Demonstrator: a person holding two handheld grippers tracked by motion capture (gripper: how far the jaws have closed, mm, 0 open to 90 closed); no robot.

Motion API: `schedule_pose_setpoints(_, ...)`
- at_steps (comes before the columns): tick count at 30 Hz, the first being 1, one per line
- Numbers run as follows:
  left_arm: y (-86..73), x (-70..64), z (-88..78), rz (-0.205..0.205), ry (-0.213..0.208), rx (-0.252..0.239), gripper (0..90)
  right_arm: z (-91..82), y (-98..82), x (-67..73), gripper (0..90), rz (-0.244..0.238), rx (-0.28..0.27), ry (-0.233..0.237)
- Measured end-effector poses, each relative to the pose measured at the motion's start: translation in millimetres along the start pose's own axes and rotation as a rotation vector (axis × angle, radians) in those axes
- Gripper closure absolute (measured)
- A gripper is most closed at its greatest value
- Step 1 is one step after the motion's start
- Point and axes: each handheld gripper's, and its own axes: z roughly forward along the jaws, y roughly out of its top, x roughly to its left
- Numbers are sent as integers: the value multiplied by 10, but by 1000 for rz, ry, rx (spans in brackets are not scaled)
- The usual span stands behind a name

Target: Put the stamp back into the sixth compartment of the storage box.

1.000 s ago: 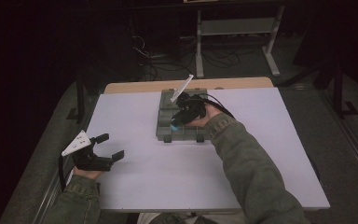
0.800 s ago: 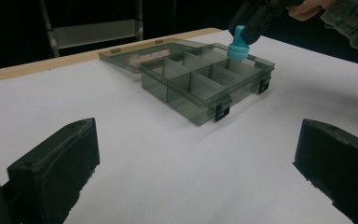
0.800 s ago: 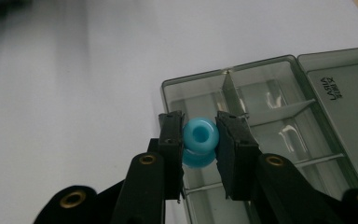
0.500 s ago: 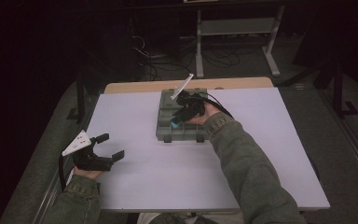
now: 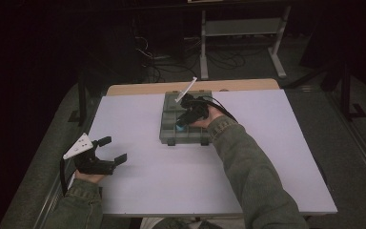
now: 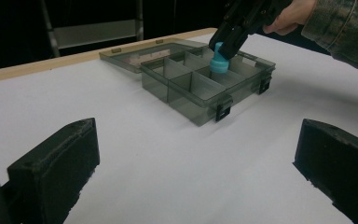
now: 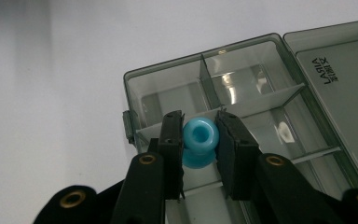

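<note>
A smoky grey compartment box (image 5: 171, 131) (image 6: 186, 95) (image 7: 168, 88) lies open at the far middle of the white table, its lid (image 7: 340, 74) folded flat behind it. My right gripper (image 5: 181, 125) (image 7: 199, 140) hangs over the box, shut on a blue spool-shaped piece (image 7: 199, 140) (image 6: 219, 63) (image 5: 179, 127). The spool is just above a compartment at the box's near side. My left gripper (image 5: 115, 150) rests open at the table's near left, nothing between its fingers (image 6: 56, 163).
The white tabletop (image 5: 267, 157) has bare room on both sides of the box. A wooden strip (image 5: 143, 88) edges the far side. Beyond it stand a metal frame (image 5: 238, 33) and floor cables in the dark.
My right gripper has sunk a little toward the box with the blue spool in it. The left gripper has stayed where it was.
</note>
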Motion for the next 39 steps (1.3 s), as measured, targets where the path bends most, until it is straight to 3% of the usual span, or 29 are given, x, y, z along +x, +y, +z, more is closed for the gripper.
schedule_pose_setpoints(6,0,-1,1,0,-1,0,0,16,-9,-17,698,5,0,2)
schedule_pose_setpoints(8,0,-1,0,0,0,0,0,8,-9,-24,582,16,-9,-5)
schedule_pose_setpoints(13,0,-3,0,0,-2,0,0,-51,-24,-50,391,52,-43,-17)
schedule_pose_setpoints(22,0,-3,0,-1,-2,0,0,-210,-53,-70,155,90,-68,-63)
schedule_pose_setpoints(34,0,-5,-3,-4,-1,-3,0,-409,-148,-45,16,88,-99,-108)
schedule_pose_setpoints(39,0,-6,0,-5,1,-1,0,-481,-236,-42,0,99,-121,-119)
